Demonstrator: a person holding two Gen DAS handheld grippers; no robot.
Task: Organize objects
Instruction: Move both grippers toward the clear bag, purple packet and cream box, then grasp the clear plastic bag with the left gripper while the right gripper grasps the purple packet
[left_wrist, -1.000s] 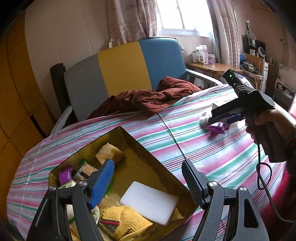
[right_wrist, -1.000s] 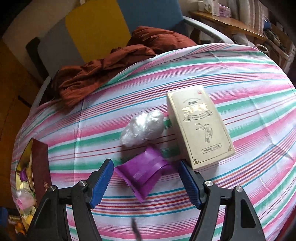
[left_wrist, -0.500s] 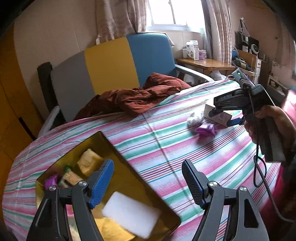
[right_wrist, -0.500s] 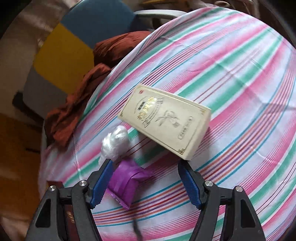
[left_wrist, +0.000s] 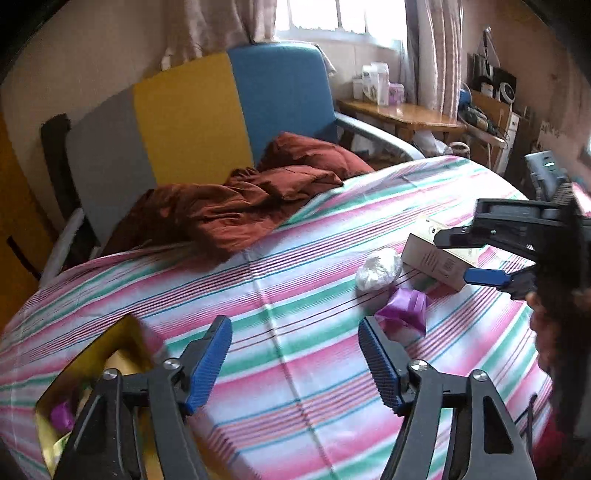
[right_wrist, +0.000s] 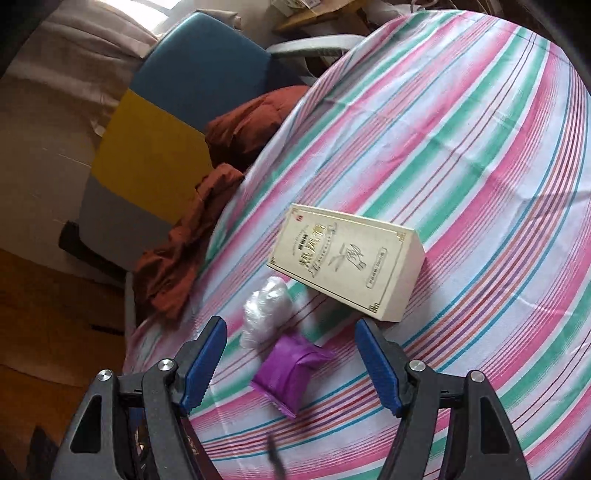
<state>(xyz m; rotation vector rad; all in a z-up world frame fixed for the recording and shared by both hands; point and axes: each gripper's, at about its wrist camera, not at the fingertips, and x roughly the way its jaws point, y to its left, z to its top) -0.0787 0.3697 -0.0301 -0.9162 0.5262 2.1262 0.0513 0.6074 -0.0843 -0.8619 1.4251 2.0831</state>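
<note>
Hovering over the striped tablecloth (left_wrist: 295, 288), the left gripper (left_wrist: 295, 354) has jaws spread w/ nothing between them; they've just been closing a bit. Behind its left finger, at the pic's lower left, sits the gold tin box (left_wrist: 110, 343), only partly in view, w/ a small purple packet (left_wrist: 61, 413) inside near the bottom edge; other contents too blurred to tell. Toward the right of the left wrist view lie three loose items close together: a purple pouch (left_wrist: 406, 310), a crumpled white plastic wad (left_wrist: 378, 267) just beyond it, and a cream carton (left_wrist: 436, 258) beside the wad, partly hidden by the right gripper (left_wrist: 476, 254), which a hand (left_wrist: 554, 325) holds at the right edge. In the right wrist view, the right gripper (right_wrist: 291, 358) has jaws spread and is not gripping anything; the purple pouch (right_wrist: 291, 369) lies on the cloth in the gap between the blue pads, no pad seen pressing it. The white wad (right_wrist: 264, 314) is touching or nearly touching the pouch, up-left of it; the cream carton (right_wrist: 347, 262) lies flat, printed face up, just past the wad. A rust-brown cloth (left_wrist: 236, 206) is bunched at the table's far edge against a chair (left_wrist: 184, 118) w/ grey, yellow & blue back panels.
</note>
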